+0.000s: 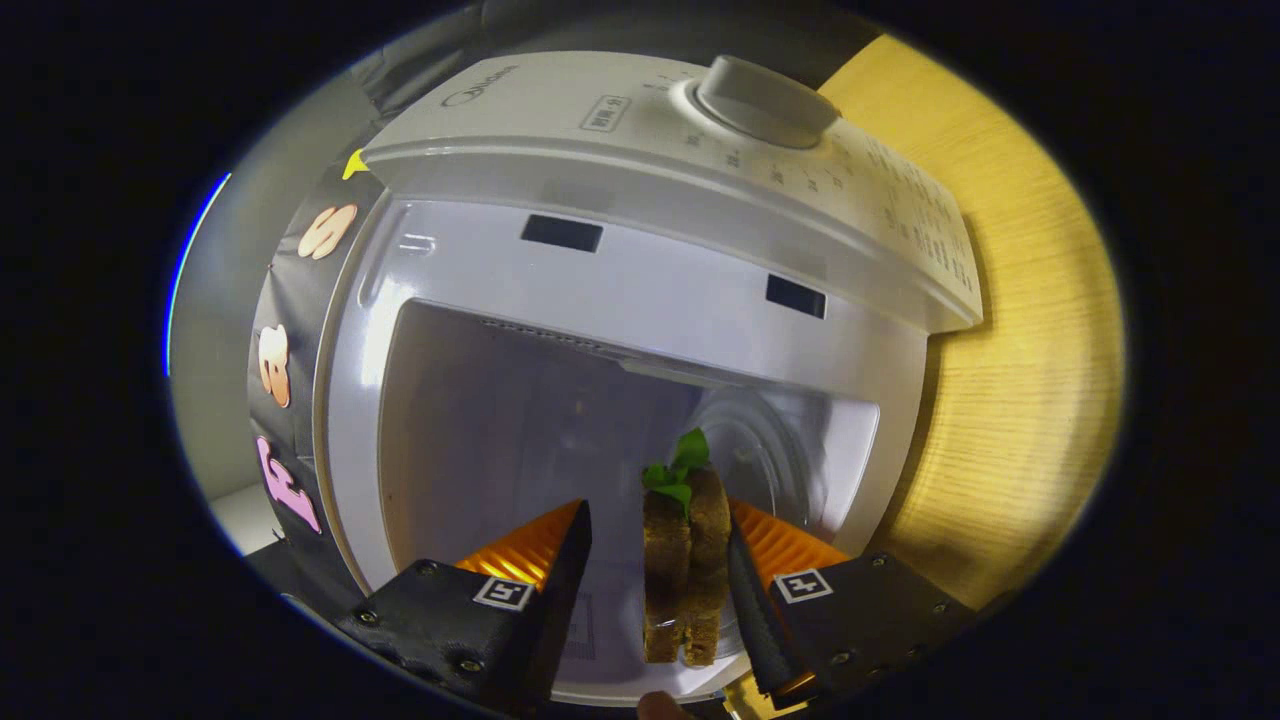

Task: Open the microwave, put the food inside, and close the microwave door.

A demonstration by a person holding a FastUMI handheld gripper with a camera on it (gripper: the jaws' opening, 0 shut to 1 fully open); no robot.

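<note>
The white microwave (640, 270) stands with its door open, and I look straight into its cavity (500, 440), which appears turned sideways. A sandwich (686, 570) of dark bread with green leaves sticking out sits between my fingers, at the mouth of the cavity. It rests against one finger (750, 600), while a clear gap separates it from the other finger (570, 570). My gripper (660, 515) is open. The glass turntable (775, 440) lies just beyond the sandwich inside the cavity.
The microwave's control panel with a round dial (765, 100) runs along the side of the cavity opening. A light wooden surface (1010, 400) extends beside the microwave. The booth's black cloth wall (290, 400) is on the other side.
</note>
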